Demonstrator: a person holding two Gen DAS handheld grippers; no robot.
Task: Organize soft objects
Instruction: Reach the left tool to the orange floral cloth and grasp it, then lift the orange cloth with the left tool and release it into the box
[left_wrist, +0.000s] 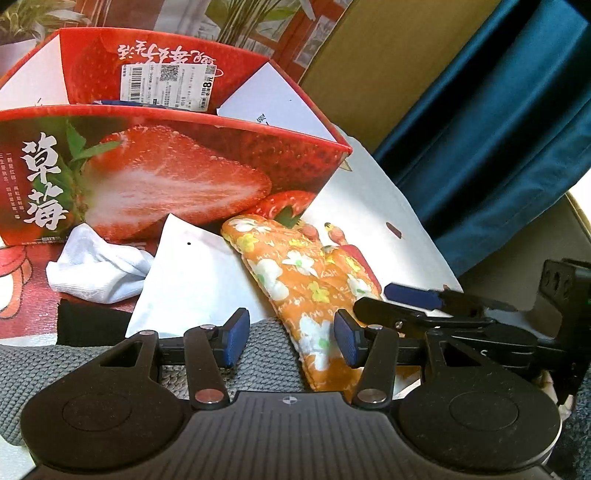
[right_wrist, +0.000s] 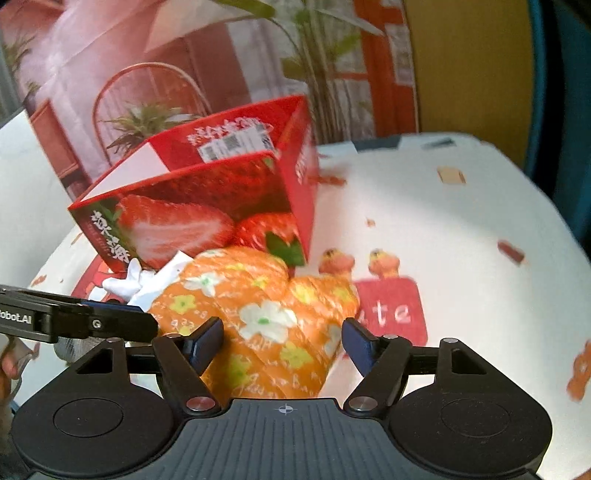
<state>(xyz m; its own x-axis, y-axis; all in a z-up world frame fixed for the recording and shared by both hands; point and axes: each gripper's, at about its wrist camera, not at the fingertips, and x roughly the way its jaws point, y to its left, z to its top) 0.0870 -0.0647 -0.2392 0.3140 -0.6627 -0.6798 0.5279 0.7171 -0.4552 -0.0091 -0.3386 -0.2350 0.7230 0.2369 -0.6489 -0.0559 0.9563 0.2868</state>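
Observation:
An orange floral oven mitt (left_wrist: 303, 280) lies on the white printed tablecloth (left_wrist: 369, 206) in front of the red strawberry box (left_wrist: 177, 177). My left gripper (left_wrist: 291, 338) is open over a grey knit cloth (left_wrist: 266, 354), with the mitt's cuff near its right pad and not pressed. In the right wrist view my right gripper (right_wrist: 282, 345) is open too, its pads either side of the mitt (right_wrist: 266, 314) without touching it. A crumpled white cloth (left_wrist: 96, 269) lies left of the mitt, against the box.
The box (right_wrist: 207, 206) is open at the top, with something blue showing inside. A white sheet of paper (left_wrist: 192, 280) lies between the white cloth and the mitt. A teal curtain (left_wrist: 498, 129) hangs at the right. The left gripper's fingers (right_wrist: 110, 325) reach in beside the mitt.

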